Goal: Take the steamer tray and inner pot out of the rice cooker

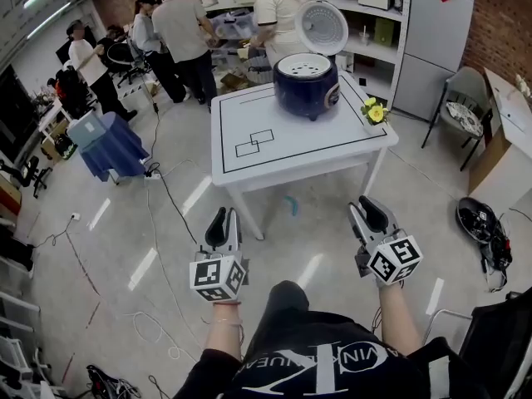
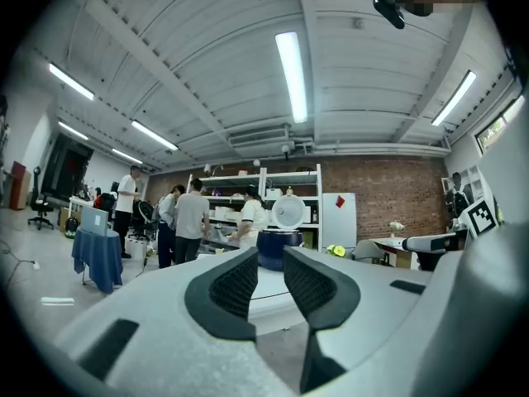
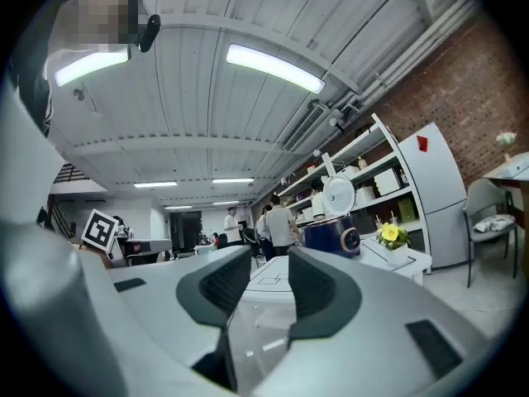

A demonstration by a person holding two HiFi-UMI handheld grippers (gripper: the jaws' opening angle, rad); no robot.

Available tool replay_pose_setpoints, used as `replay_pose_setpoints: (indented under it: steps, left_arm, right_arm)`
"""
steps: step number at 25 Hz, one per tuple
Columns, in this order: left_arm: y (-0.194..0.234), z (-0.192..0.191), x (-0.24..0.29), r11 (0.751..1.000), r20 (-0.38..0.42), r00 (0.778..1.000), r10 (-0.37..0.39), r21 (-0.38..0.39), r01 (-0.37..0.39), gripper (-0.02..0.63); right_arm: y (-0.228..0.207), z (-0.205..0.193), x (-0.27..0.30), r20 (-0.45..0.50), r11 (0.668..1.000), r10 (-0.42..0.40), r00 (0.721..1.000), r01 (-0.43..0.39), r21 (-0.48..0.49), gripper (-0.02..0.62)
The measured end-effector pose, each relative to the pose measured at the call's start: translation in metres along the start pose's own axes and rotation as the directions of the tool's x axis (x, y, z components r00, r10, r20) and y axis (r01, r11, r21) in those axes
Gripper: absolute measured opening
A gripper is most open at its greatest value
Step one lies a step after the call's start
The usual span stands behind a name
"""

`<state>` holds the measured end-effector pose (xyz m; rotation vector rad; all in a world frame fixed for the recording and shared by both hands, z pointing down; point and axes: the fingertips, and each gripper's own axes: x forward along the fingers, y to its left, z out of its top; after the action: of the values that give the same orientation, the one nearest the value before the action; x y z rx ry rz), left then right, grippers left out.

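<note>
**Rice cooker sitting open at the counter's far right corner, both grippers well short of it**

Rice cooker, dark blue, is standing on the white counter close to the far edge, toward the far right corner. Its lid is standing upright, hinged back. A pale steamer tray with holes is sitting in the mouth of the cooker; the inner pot beneath it is not showing. A small pot of yellow flowers is standing at the right edge, just beside the cooker. Black rectangles are marked on the counter top toward the near left.

The left gripper and right gripper are hanging over the floor, well apart from the counter's near edge, both pointing level toward it. In the left gripper view the fingers are standing narrowly apart, gripping nothing, with the cooker far off between them. In the right gripper view the fingers are standing somewhat wider, also gripping nothing, with the counter's near edge showing in the gap.

Several people are standing by the shelves beyond the far edge.
</note>
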<state>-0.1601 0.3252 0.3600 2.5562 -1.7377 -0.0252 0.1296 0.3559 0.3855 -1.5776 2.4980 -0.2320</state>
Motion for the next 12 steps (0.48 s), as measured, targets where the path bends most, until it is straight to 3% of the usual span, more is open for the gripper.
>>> replay_pose_setpoints:
  steps: [2, 12]
  left_arm:
    - [0.001, -0.001, 0.011, 1.000, -0.008, 1.000, -0.009, -0.008, 0.009, 0.101]
    - [0.037, -0.021, 0.104, 0.999, -0.051, 0.998, -0.037, -0.032, 0.035, 0.101]
  right_arm:
    - [-0.007, 0.001, 0.008, 0.006, 1.000, -0.003, 1.000, 0.003, 0.007, 0.129]
    - [-0.048, -0.014, 0.088, -0.022, 0.999, -0.022, 1.000, 0.023, 0.047, 0.133]
